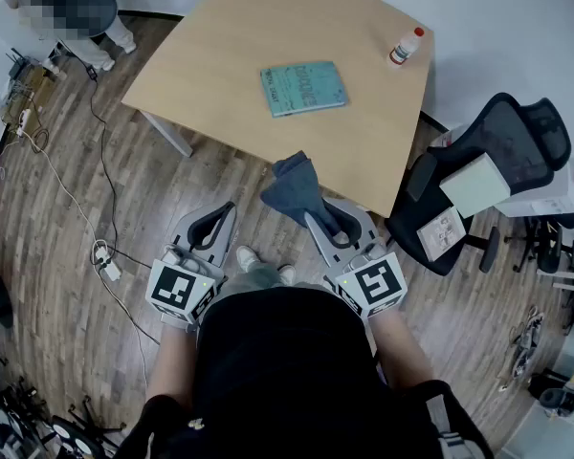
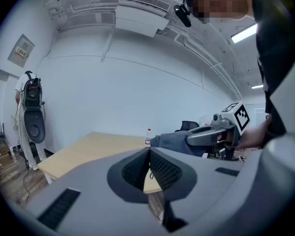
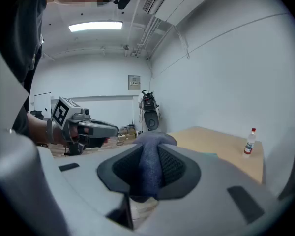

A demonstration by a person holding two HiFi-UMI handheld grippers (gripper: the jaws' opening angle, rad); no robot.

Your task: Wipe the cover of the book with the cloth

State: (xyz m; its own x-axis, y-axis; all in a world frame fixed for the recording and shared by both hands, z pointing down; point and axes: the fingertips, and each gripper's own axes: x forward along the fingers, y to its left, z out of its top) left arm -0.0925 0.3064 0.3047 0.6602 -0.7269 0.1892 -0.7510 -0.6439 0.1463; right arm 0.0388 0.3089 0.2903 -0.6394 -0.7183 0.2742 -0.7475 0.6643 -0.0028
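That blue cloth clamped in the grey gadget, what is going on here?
A person stands at the near corner of a wooden table with a two-jaw gripper in each hand. The right gripper is shut on a dark blue cloth, held just short of the table's edge. The left gripper is shut and empty. A teal book lies flat on the table, untouched, with a small bottle near the far corner. Wiping has not begun.

The print on the cover of the book is too small to read, and also the label of the bottle. The near part of the cloth is hidden between the jaws of the right gripper. The top edge cuts off the far corner of the table.
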